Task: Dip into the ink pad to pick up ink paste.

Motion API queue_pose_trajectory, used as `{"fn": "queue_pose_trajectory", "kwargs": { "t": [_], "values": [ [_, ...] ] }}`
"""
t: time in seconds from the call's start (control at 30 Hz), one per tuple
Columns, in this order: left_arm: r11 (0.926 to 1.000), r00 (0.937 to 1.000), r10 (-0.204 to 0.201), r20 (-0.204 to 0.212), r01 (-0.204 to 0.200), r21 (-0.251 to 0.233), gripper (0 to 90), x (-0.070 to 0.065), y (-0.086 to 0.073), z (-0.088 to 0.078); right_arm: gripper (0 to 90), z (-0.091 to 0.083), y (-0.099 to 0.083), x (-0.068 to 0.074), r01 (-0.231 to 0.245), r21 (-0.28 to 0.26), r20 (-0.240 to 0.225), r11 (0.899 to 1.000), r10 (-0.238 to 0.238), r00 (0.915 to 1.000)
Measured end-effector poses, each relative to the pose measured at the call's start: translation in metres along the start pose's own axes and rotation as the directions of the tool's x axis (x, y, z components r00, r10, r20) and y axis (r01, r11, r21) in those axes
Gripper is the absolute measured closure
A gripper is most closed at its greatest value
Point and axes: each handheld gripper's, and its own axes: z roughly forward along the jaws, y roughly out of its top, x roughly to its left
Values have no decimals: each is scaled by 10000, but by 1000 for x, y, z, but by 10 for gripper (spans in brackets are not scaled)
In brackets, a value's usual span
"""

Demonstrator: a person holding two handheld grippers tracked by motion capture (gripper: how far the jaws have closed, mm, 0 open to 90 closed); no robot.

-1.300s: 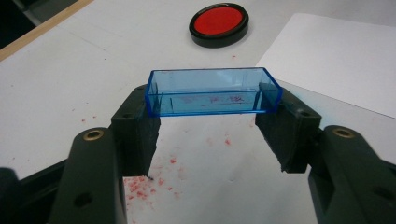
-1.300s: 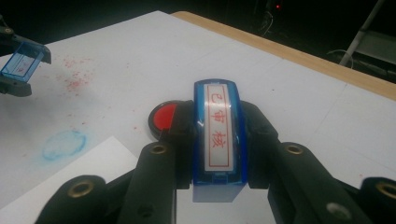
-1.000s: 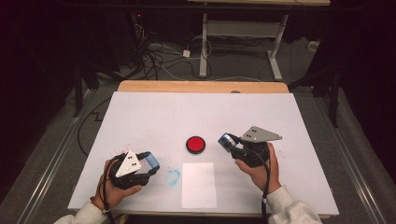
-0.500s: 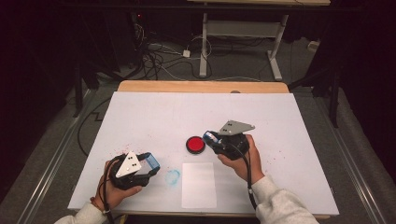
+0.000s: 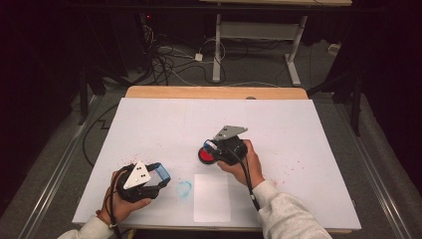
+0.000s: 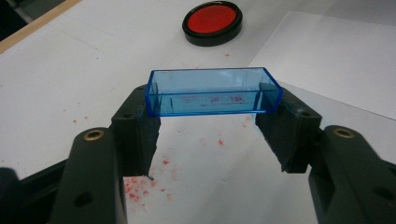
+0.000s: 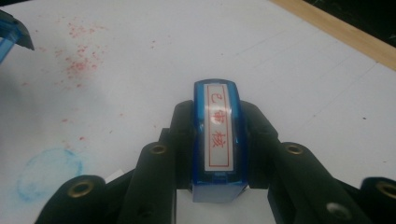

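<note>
Under the right hand-held gripper (image 5: 211, 148), clamping a stamp (image 7: 219, 140), the red ink pad (image 5: 205, 155) is half hidden.

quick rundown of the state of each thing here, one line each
left claw: shut on the blue cap, holding it by its two short ends
blue cap: clear, hollow, off the stamp, lifted above the table
right claw: shut on the stamp
stamp: uncapped, label with red characters facing the camera
red ink pad: open, lid off, flat on the table
white paper: flat, blank
table: speckled with red ink, one blue smudge
</note>
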Motion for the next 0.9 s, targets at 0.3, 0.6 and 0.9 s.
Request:
{"fn": "queue_pose_trajectory", "kwargs": {
  "t": [0.3, 0.6, 0.9],
  "values": [
    [10000, 10000, 15, 68, -15, 19, 397, 1, 0, 0, 703, 23, -2, -2, -141, 526, -99, 9985, 147, 9998],
    [10000, 9999, 36, 125, -36, 42, 396, 0, 0, 1, 703, 31, -5, -4, -203, 798, -53, 9966, 208, 9998],
    [9999, 9998, 78, 155, -80, 93, 397, 0, 0, 2, 703, 37, -7, -5, -173, 774, -53, 9968, 178, 9998]
  ]
}}
